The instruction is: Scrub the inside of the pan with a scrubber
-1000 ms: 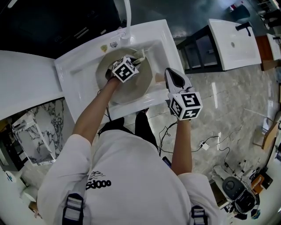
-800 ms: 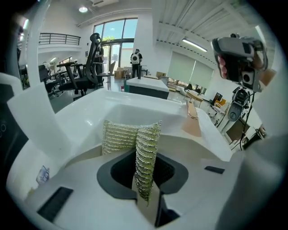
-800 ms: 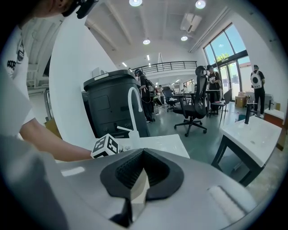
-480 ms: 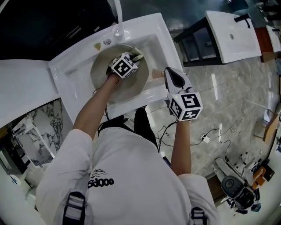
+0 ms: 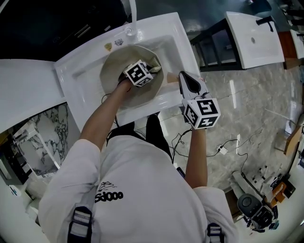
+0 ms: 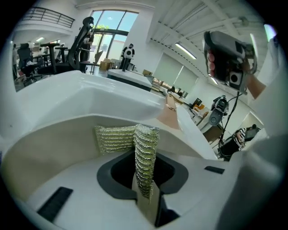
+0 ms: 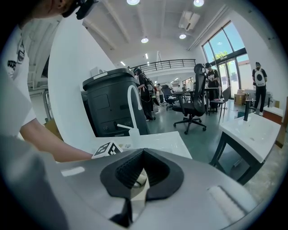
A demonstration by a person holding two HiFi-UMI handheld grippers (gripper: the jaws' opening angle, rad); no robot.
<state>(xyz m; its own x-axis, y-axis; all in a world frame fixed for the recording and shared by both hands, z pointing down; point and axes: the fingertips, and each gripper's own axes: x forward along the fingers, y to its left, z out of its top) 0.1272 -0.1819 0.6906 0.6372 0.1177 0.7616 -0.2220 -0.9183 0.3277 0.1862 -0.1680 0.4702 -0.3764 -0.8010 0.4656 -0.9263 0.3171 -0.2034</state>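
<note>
A beige pan lies in the white sink. My left gripper is down inside the pan, shut on a yellow-green mesh scrubber. In the left gripper view the scrubber is folded between the jaws and presses against the pan's inner wall. My right gripper stands at the sink's right edge, shut on the pan's tan handle. The right gripper view shows the handle pinched between the dark pads of the right gripper.
A white faucet rises at the sink's far rim. A second white basin on a dark frame stands to the right. Cables lie on the marble floor. A marble panel leans at the left.
The left gripper has slid the scrubber a little to the right across the pan, toward the handle side. The right gripper has kept its hold on the handle.
</note>
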